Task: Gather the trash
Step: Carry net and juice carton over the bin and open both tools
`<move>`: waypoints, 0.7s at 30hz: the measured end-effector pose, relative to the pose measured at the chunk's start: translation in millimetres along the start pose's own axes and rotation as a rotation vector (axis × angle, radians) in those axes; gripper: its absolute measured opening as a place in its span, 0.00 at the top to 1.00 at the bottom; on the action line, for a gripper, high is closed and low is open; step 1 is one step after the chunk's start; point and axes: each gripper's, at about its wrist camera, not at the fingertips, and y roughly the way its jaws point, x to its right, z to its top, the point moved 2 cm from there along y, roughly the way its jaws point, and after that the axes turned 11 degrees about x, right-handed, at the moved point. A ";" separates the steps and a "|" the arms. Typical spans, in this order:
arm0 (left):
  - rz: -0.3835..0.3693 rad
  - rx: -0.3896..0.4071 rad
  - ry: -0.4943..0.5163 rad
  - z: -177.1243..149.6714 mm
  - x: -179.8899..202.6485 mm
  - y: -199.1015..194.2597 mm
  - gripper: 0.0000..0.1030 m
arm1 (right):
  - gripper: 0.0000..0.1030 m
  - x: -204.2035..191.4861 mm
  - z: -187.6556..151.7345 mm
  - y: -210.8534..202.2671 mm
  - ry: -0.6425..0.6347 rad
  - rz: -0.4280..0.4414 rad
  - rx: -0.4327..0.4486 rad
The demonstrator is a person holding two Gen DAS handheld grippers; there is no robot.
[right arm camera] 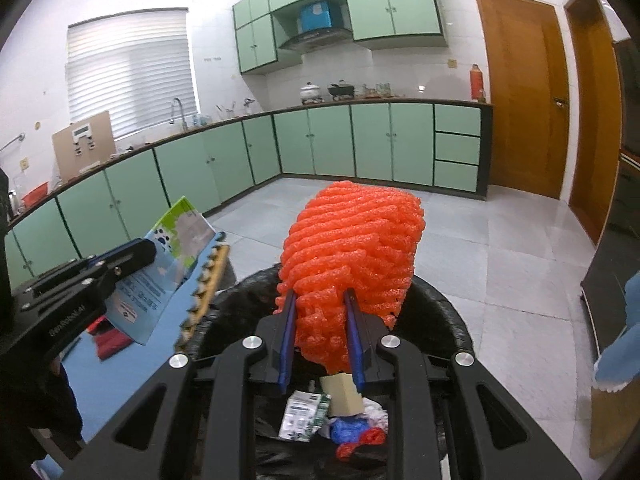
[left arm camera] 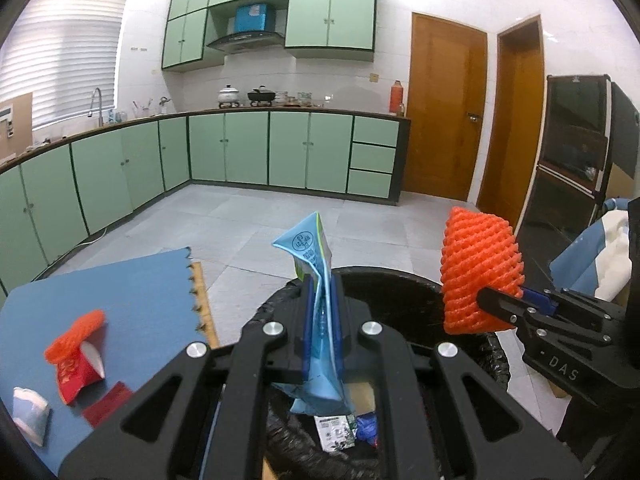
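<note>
Here the left wrist view alone takes in the blue mat (left arm camera: 100, 300) with trash on it: an orange foam net (left arm camera: 74, 336) lying over a red paper cup (left arm camera: 78, 376), a white and blue paper cup (left arm camera: 30, 410) at the near edge, and a flat red wrapper (left arm camera: 106, 402). The right wrist view shows only a strip of that mat and a glimpse of the red wrapper (right arm camera: 110, 340), but it looks deeper into the black-lined trash bin (right arm camera: 452, 320), where a white and green carton (right arm camera: 304, 416), a beige box (right arm camera: 342, 394), blue plastic (right arm camera: 348, 428) and a red scrap (right arm camera: 360, 442) lie at the bottom. In the left wrist view the bin (left arm camera: 404, 296) shows only the carton (left arm camera: 336, 432) and a bit of the blue plastic (left arm camera: 366, 428).

The left gripper (left arm camera: 322, 320) has its fingers nearly together, pinching a flattened blue milk carton (left arm camera: 316, 264) that stands upright over the bin's rim; from the other side the same carton (right arm camera: 160, 276) shows its green and white face, held by the left gripper (right arm camera: 120, 268).

The right gripper (right arm camera: 322, 332) has its fingers set partway apart, squeezing the lower end of a large orange foam fruit net (right arm camera: 352, 252) over the open bin. The left wrist view shows that net (left arm camera: 478, 268) from the side, clamped in the right gripper (left arm camera: 504, 304) above the bin's far right rim.
</note>
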 end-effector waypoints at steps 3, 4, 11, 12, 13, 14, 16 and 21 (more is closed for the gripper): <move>-0.006 -0.014 -0.003 -4.5 4.8 13.2 0.93 | 0.78 5.0 -6.0 8.4 0.007 -0.012 -0.018; -0.008 -0.020 -0.006 -6.3 6.4 17.3 0.93 | 0.78 7.7 -7.9 11.8 0.008 -0.014 -0.026; -0.018 -0.100 -0.009 -29.6 17.2 54.5 0.93 | 0.78 27.7 -28.2 36.4 0.003 -0.039 -0.092; -0.019 -0.111 -0.007 -33.4 18.2 59.6 0.93 | 0.78 29.5 -31.8 39.5 0.001 -0.045 -0.100; -0.018 -0.119 -0.003 -35.9 18.9 63.4 0.93 | 0.75 32.1 -35.2 43.4 -0.001 -0.052 -0.108; -0.019 -0.129 0.000 -39.2 19.9 68.0 0.92 | 0.74 34.4 -38.3 47.2 -0.002 -0.061 -0.115; -0.025 -0.145 -0.001 -42.0 21.2 74.6 0.91 | 0.69 40.3 -42.9 52.2 0.005 -0.068 -0.128; -0.032 -0.138 -0.002 -37.2 22.5 77.6 0.67 | 0.42 45.0 -49.4 55.8 0.012 -0.086 -0.148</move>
